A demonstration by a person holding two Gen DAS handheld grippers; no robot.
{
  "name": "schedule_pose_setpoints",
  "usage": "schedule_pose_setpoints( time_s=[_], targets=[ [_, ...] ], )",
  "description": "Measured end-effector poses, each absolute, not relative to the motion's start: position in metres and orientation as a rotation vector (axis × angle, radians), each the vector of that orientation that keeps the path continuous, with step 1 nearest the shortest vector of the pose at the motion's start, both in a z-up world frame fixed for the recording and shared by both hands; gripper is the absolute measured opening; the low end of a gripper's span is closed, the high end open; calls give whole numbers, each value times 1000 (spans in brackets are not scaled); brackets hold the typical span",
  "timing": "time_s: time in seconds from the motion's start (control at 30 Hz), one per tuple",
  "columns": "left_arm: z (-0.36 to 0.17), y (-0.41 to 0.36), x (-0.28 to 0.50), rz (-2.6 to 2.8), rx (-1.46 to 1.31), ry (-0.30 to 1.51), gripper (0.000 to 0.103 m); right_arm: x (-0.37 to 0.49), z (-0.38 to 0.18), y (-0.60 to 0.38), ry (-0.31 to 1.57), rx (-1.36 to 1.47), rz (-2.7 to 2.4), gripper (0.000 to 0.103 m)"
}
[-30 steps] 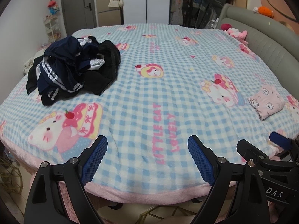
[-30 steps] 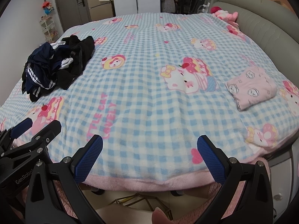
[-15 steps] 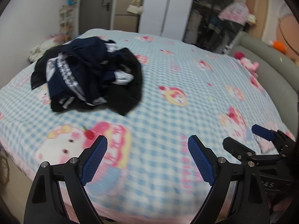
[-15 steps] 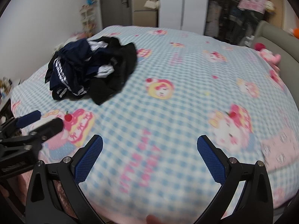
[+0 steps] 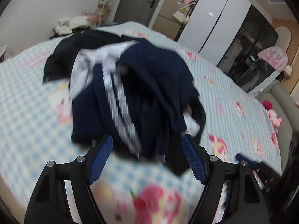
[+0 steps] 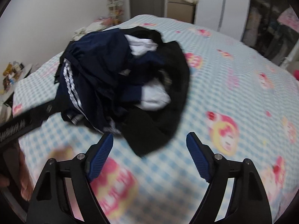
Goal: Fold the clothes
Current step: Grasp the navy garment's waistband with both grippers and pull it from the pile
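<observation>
Landmark: the pile of clothes (image 5: 130,97) on the checked blanket (image 5: 28,112).

Left of the pile, bare blanket is seen. The left gripper (image 5: 147,158) is held at the pile's near edge, jaws spread wide, nothing between them; the navy garment with white stripes (image 5: 119,100) lies just beyond its pads. A second ago the pile was well apart, far up the bed; it is now brought close in both views, so an approach is recorded. Both views are blurred by motion.

The right gripper (image 6: 149,156) is likewise held open and empty, near the black garment (image 6: 149,130) at the pile's right edge.

Judgement: no garment is yet picked; folding is not begun. Right of the pile, clear blanket is available for laying out.
</observation>
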State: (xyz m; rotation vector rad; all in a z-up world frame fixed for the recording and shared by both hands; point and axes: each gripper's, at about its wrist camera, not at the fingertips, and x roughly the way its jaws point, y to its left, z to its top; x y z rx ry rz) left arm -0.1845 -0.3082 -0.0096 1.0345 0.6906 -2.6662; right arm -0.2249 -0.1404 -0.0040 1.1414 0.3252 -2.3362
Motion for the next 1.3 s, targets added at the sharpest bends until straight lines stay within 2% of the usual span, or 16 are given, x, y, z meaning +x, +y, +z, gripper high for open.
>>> schedule_pose_setpoints(
  time_s=[0.1,0.2,0.23,0.27,0.3,0.33,0.4,0.43,0.47,0.67,0.9,1.07,1.3],
  targets=[
    [-8,-329,-217,-2687,1033,739,82,-242,-13,-174,313,1133,-2264,82],
    [-16,-339,-240,-2708,1087,807,82,-257,-25,-204,305,1131,-2199,90],
    [-19,-340,-246,-2719,1097,819,80,-262,-31,-211,308,1145,-2185,89],
    [-22,-341,-250,-2726,1107,820,62,-266,-36,-219,311,1159,-2171,88],
    [-24,-340,-252,-2725,1115,793,40,-270,-42,-227,314,1173,-2157,74],
    [-27,-338,-253,-2723,1116,753,35,-274,-47,-234,317,1186,-2143,48],
    [-29,-333,-249,-2738,1098,720,18,-278,-53,-238,304,1202,-2132,28],
    [-29,-331,-246,-2748,1090,714,16,-276,-52,-235,300,1191,-2140,17],
    [-29,-329,-242,-2758,1082,706,14,-273,-50,-232,301,1179,-2150,12],
    [-15,-295,-218,-2849,1088,653,12,-250,-22,-187,322,1074,-2273,8],
    [-5,-205,-161,-3030,1194,653,12,-188,12,-92,330,957,-2418,8],
    [-6,-131,-126,-3148,1325,648,12,-139,14,4,271,1006,-2501,8],
    [-11,-20,-95,-3282,1513,764,12,-71,18,140,93,1119,-2607,8]
  ],
)
